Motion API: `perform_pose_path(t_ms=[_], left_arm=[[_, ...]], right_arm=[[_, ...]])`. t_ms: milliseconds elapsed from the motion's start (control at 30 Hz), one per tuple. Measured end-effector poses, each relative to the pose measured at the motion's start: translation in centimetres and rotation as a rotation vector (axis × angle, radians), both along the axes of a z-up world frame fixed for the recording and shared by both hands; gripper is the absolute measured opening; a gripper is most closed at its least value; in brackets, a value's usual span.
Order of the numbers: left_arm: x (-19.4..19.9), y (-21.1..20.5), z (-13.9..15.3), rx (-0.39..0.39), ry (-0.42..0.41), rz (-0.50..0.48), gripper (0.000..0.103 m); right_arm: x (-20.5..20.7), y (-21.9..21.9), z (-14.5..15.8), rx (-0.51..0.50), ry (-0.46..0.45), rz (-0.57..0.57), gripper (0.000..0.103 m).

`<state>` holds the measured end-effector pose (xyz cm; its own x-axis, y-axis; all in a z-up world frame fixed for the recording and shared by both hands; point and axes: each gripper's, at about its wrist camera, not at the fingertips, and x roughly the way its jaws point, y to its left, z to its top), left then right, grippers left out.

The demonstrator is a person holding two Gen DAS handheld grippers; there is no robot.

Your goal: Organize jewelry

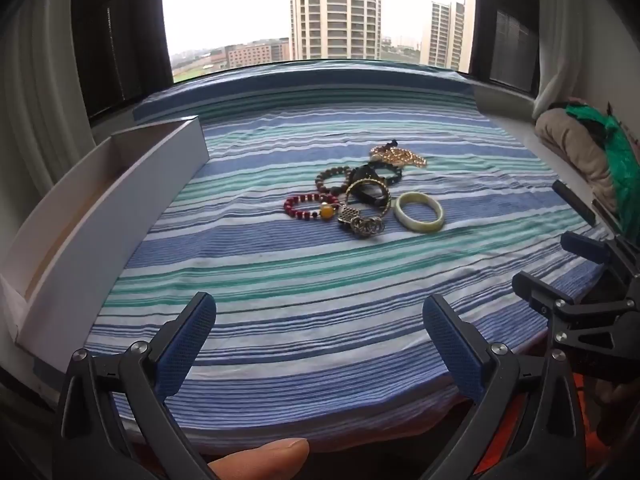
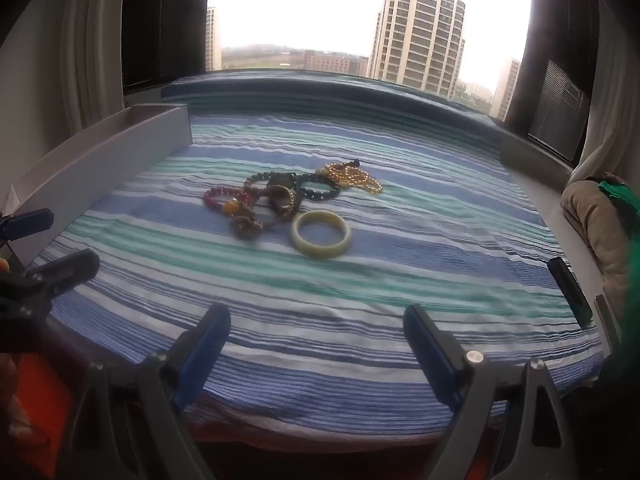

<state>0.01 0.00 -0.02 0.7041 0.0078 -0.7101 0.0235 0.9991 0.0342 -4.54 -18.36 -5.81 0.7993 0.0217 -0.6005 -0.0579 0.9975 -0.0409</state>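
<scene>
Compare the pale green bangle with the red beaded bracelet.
The pale green bangle is one smooth, solid, thick ring; the red beaded bracelet is a string of small dark red beads with one larger amber bead. The bangle lies apart, at the right of the pile; the bracelet sits at the pile's left, against the other pieces. Both lie flat on the striped cloth, untouched by either hand-held gripper.

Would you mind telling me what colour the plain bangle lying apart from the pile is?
The bangle is pale creamy green, clearest in the left wrist view.
</scene>
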Motion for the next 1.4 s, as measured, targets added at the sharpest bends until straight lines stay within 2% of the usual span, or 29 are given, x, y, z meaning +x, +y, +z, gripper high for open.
perform_pose_path(t_ms=[133,167,200,400,500,1033,1167,1400], left_arm=[[0.0,-0.5,0.0,-0.007,-0.001,-0.004,0.103],[-0.6,-0.8,0.3,-0.043,-0.005,-0.027,0.103],[-0.6,-1.0,0.3,-0.045,-0.006,-0.031,0.103],[-1.3,-2.5,0.6,0.003,-0.023,-0.052,0.103],[-0.8,-1.5,0.0,-0.028,-0.016,-0.062,0.103],[-0.1,-1.2,-0.8,-0.008,0.031,-0.044,0.103],[-0.2,-1.3,-1.0,-0.006,0.032,-0.046,0.103],[-0.6,-1.5,-0.8,0.011,0.011,-0.046,0.103]], right_arm=[[-0.1,-0.2,0.4,0.022,0.006,0.002,0.090],[-0.1,-0.4,0.6,0.026,0.007,0.004,0.090],[-0.4,0.3,0.5,0.001,-0.002,-0.002,0.090],[-0.7,0.8,0.3,0.007,-0.007,0.006,0.090],[-1.0,0.7,0.3,0.012,-0.016,0.009,0.090],[-0.6,0.2,0.0,0.049,-0.032,0.028,0.090],[-0.6,0.0,-0.2,0.051,-0.062,0.027,0.090],[-0.7,0.0,-0.3,0.054,-0.048,0.026,0.090]])
